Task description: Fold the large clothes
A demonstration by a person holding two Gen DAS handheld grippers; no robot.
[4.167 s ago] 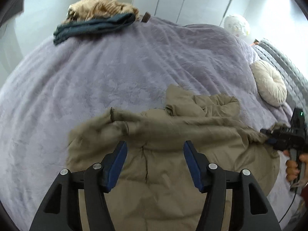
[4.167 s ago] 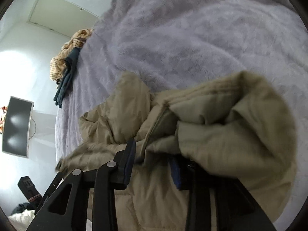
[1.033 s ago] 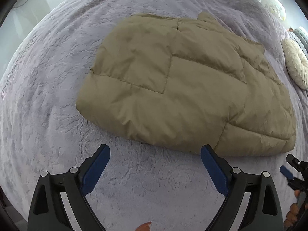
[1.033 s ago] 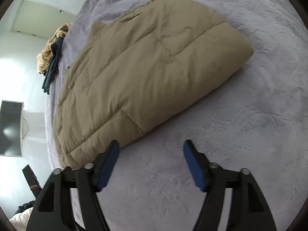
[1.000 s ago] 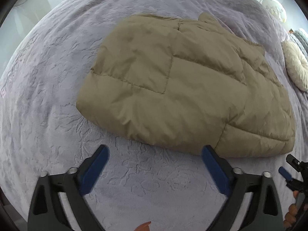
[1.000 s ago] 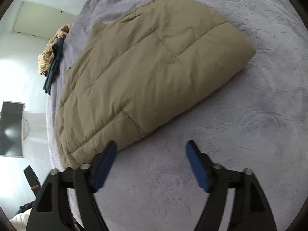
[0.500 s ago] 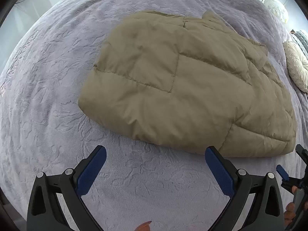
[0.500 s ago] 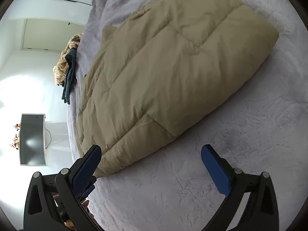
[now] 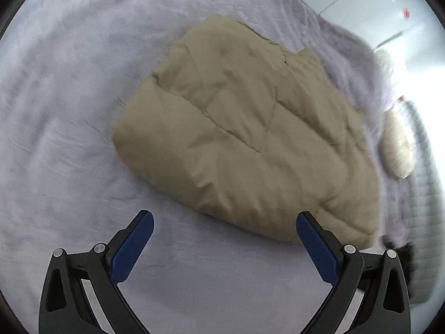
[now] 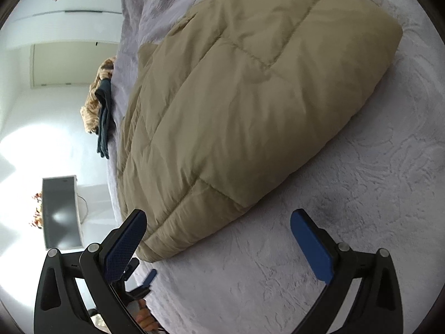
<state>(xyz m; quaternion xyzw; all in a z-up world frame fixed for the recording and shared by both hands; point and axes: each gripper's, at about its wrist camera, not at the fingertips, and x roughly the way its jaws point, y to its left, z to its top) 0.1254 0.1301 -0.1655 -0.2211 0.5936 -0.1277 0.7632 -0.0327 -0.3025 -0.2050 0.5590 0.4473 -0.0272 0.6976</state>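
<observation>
Holding both tools, the left tool (image 9: 224, 229) and right tool (image 10: 218, 226), spread apart and empty, we hover near the folded tan jacket (image 9: 250, 139) on the bed (image 9: 55, 111).

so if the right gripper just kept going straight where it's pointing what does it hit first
Most likely the near corner of the folded tan jacket, just ahead of the open right gripper. Depth is unclear, so it might meet the purple bedspread just short of it.

A lavender embossed blanket (image 10: 361, 194) covers the bed. At its far edge lies a pile of clothes (image 10: 100, 105), tan knit over dark teal. A dark monitor (image 10: 59, 211) stands beyond the blanket's edge, and a round cream cushion (image 9: 396, 144) rests on the blanket's other side.
</observation>
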